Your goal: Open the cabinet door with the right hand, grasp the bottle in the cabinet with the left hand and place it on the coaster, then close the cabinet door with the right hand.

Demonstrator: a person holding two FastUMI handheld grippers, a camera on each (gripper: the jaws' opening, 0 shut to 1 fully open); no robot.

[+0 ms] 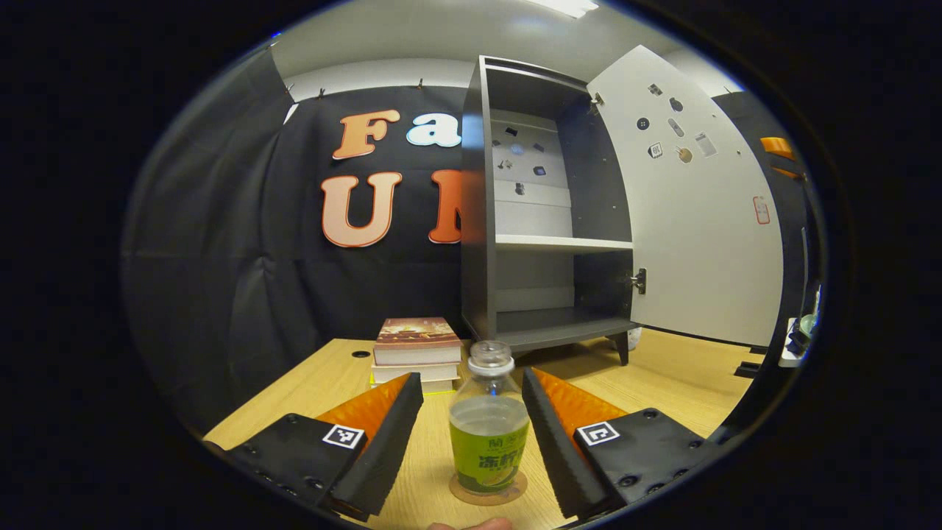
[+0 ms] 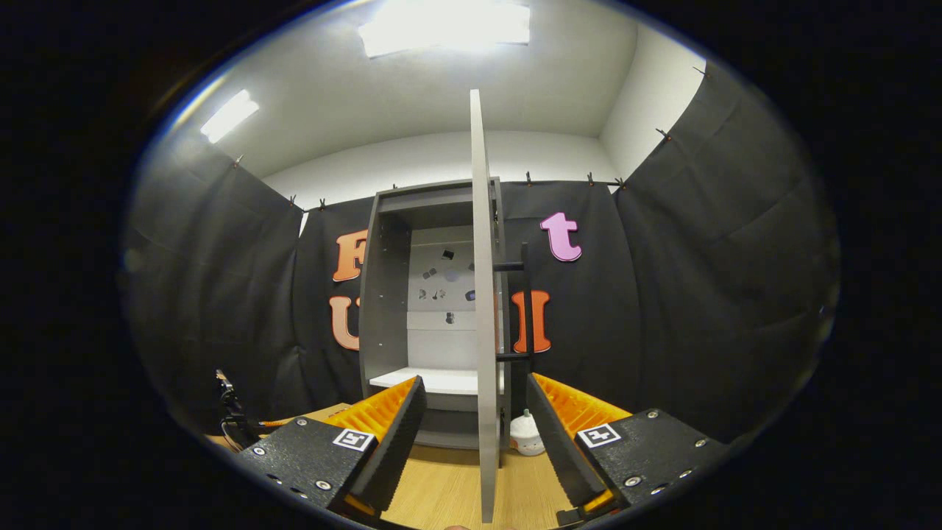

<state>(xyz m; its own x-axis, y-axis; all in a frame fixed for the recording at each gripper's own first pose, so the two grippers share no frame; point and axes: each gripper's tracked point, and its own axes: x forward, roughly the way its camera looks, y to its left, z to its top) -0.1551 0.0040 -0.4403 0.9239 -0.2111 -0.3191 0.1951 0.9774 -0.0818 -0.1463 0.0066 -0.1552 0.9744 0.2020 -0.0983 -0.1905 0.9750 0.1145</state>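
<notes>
A clear bottle (image 1: 489, 423) with a green label and a clear cap stands upright on a round brown coaster (image 1: 489, 492) on the wooden table. My left gripper (image 1: 472, 434) is open, a finger on each side of the bottle with gaps to both. Behind it the grey cabinet (image 1: 544, 213) stands with its white door (image 1: 699, 213) swung wide to the right and its shelves bare. In the right gripper view the door (image 2: 483, 309) appears edge-on, passing between the fingers of my open right gripper (image 2: 476, 442), which do not press on it. The cabinet (image 2: 434, 309) stands behind.
A stack of books (image 1: 416, 352) lies on the table left of the cabinet. A small white object (image 2: 527, 434) sits by the cabinet's foot. Cables (image 2: 232, 416) hang at the table's left edge. Black cloth walls close the booth.
</notes>
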